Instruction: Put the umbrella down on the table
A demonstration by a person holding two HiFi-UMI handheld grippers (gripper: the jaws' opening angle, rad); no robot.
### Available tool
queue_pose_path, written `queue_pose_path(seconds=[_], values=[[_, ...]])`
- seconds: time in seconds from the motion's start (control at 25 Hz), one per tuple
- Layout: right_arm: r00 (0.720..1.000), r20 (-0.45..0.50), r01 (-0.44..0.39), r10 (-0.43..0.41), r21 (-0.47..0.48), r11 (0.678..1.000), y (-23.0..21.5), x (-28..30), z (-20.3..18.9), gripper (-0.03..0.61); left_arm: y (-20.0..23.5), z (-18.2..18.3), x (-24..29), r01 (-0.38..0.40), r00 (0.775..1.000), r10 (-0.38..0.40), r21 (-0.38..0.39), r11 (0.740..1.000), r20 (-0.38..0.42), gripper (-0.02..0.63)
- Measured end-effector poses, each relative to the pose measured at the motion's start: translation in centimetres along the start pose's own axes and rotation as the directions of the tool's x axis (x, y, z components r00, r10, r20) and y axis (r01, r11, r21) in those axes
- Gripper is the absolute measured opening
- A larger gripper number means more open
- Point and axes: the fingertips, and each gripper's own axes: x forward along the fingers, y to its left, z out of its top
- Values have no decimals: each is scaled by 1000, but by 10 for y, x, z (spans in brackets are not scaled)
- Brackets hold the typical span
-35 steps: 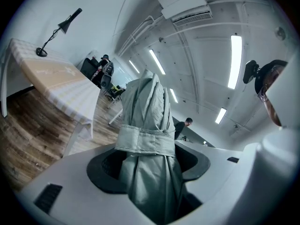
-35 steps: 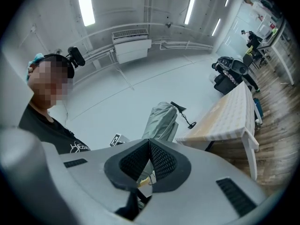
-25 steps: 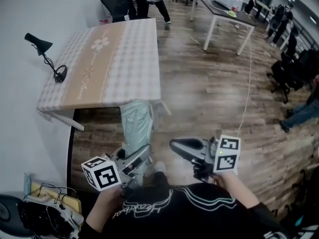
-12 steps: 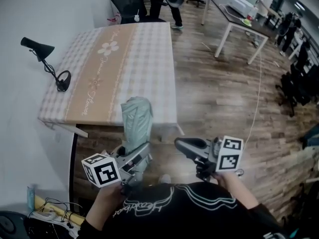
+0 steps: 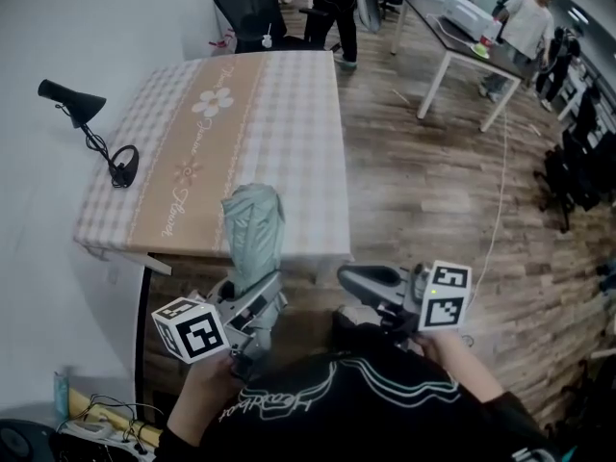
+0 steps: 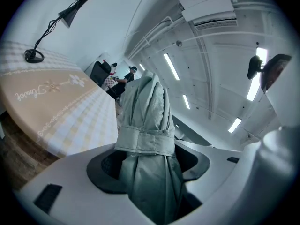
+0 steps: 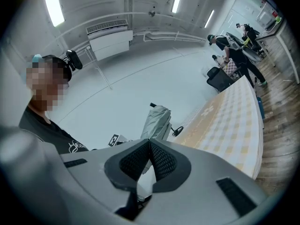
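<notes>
A folded pale green umbrella (image 5: pixel 252 234) stands nearly upright in my left gripper (image 5: pixel 254 298), whose jaws are shut on its lower part. In the left gripper view the umbrella (image 6: pixel 145 139), with its strap wrapped round it, fills the gap between the dark pads. Its top end overlaps the near edge of the checked beige table (image 5: pixel 279 133) in the head view. My right gripper (image 5: pixel 361 282) hovers beside it on the right, over the wooden floor, shut with nothing in it. The right gripper view shows the pads (image 7: pixel 159 161) pressed together, with the umbrella (image 7: pixel 157 121) behind them.
A black desk lamp (image 5: pixel 87 123) stands on the table's left edge. A black office chair (image 5: pixel 248 8) and standing people are beyond the far end. A white desk (image 5: pixel 462 41) is at the back right. Cables and clutter (image 5: pixel 96 426) lie at the lower left.
Both grippers have come closer to the table. The umbrella's top, earlier short of the near edge, now overlaps the tabletop. Neither gripper's jaws have changed.
</notes>
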Motion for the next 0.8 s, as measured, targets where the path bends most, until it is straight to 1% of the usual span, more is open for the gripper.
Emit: queue_pose_path(seconds=[0.2,0.36,0.48,0.6,0.8], values=[[999,-16,-31,31,-2,1000,-9,9,8,14,10,19,-1,-39,999,38,29,999,34,267],[998,-23,-63,63,2,998,-24,16,21,14,18,35,1,-92,994,90,36,995,57,267],[996,-23,-81,81,7,997,-40,23,36,14,25,49,8,-125,990,123,22,992,74,267],[995,-25,-93,93,14,996,-57,29,48,14,34,62,16,-144,987,141,34,989,82,267],[993,-46,-107,108,33,994,-93,37,69,14,51,80,42,-200,977,196,52,978,83,268]])
